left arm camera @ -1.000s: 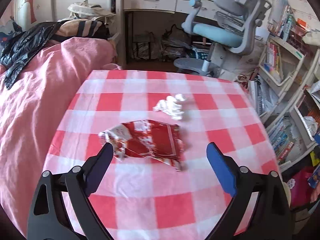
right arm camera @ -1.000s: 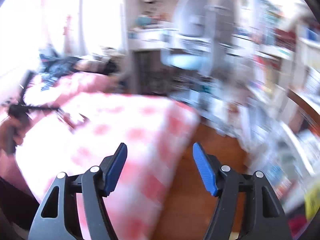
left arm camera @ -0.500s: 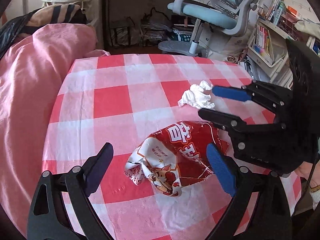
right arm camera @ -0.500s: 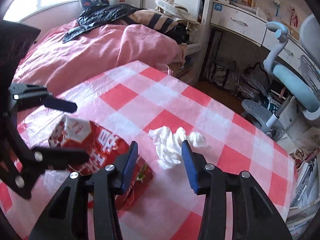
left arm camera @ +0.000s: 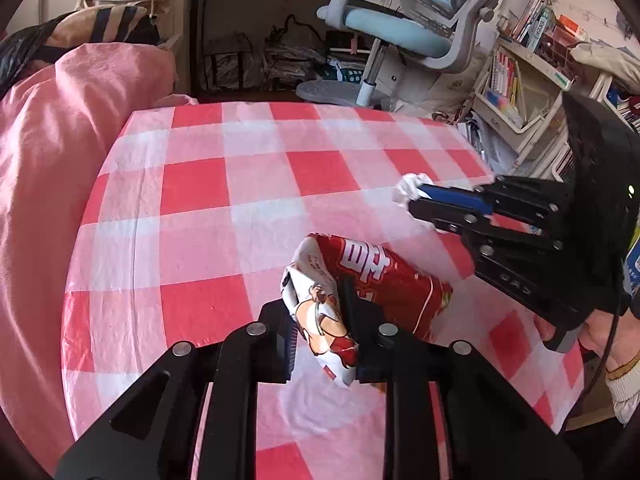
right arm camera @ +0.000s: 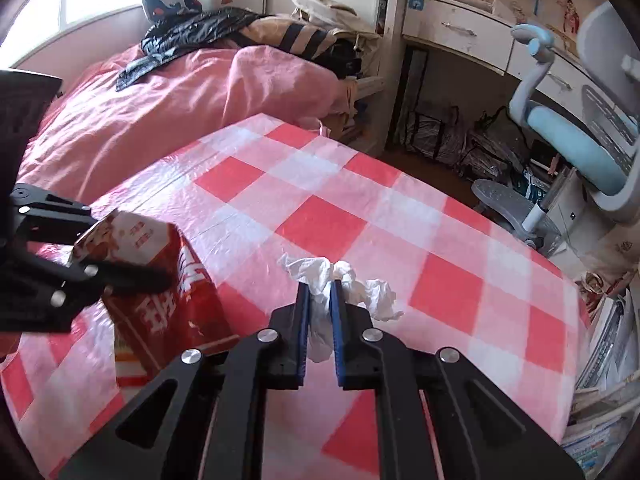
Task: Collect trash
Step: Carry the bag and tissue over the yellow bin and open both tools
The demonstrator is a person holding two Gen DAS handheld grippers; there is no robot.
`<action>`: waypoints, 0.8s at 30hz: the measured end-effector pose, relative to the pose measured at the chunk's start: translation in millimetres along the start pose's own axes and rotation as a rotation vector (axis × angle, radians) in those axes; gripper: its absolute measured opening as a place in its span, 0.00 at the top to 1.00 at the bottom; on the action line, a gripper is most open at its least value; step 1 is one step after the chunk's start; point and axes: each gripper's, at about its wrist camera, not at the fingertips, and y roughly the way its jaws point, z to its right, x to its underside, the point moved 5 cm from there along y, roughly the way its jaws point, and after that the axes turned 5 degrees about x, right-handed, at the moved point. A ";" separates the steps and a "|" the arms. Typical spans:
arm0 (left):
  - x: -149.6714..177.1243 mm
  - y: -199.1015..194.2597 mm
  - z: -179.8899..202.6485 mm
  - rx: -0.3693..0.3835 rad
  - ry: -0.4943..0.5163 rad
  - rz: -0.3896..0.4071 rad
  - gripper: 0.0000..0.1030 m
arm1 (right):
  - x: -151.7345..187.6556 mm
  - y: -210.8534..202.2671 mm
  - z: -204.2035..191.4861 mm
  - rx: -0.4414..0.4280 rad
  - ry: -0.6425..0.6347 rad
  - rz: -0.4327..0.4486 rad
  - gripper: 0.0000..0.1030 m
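We see a checked desk (left arm camera: pixel 200 184) beside a pink bed (right arm camera: pixel 160 120). Left hand-held gripper (left arm camera: pixel 320 332) just clamped the red snack wrapper (left arm camera: pixel 384 280); right hand-held gripper (right arm camera: pixel 319 320) just pinched the white tissue (right arm camera: pixel 320 272).

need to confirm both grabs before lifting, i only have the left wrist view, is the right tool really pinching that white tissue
Observer: Yes. In the right wrist view the right tool has just closed on the crumpled tissue, paper bunched between both blue pads.
Operator: is all of the tissue inside the grip
Observer: No. A loose wad sticks out to the right of the pads, resting on the checked tablecloth.
Operator: and my snack bag, how does it look from that side
Observer: The left tool has just closed on the red snack bag; the bag's lower end is on the cloth.
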 end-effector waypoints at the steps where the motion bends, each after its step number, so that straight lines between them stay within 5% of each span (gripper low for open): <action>1: -1.4 -6.5 9.6 0.012 0.008 0.011 0.85 | 7.2 -20.6 7.3 0.003 0.022 0.021 0.89; 7: -6.7 -49.0 129.7 0.180 0.101 0.091 0.86 | 108.0 -184.8 91.9 0.131 0.190 0.110 0.89; 12: 24.6 -33.2 279.2 0.342 0.257 0.032 0.86 | 238.1 -274.5 159.6 0.291 0.353 0.012 0.88; 19: 107.7 67.1 449.4 0.392 0.423 -0.186 0.86 | 387.6 -252.3 195.8 0.324 0.572 -0.193 0.83; 21: 131.9 103.1 478.6 0.365 0.450 -0.254 0.84 | 423.1 -235.8 201.5 0.341 0.617 -0.254 0.57; 24: 161.5 145.6 503.1 0.279 0.499 -0.353 0.77 | 465.5 -222.2 210.1 0.349 0.703 -0.319 0.51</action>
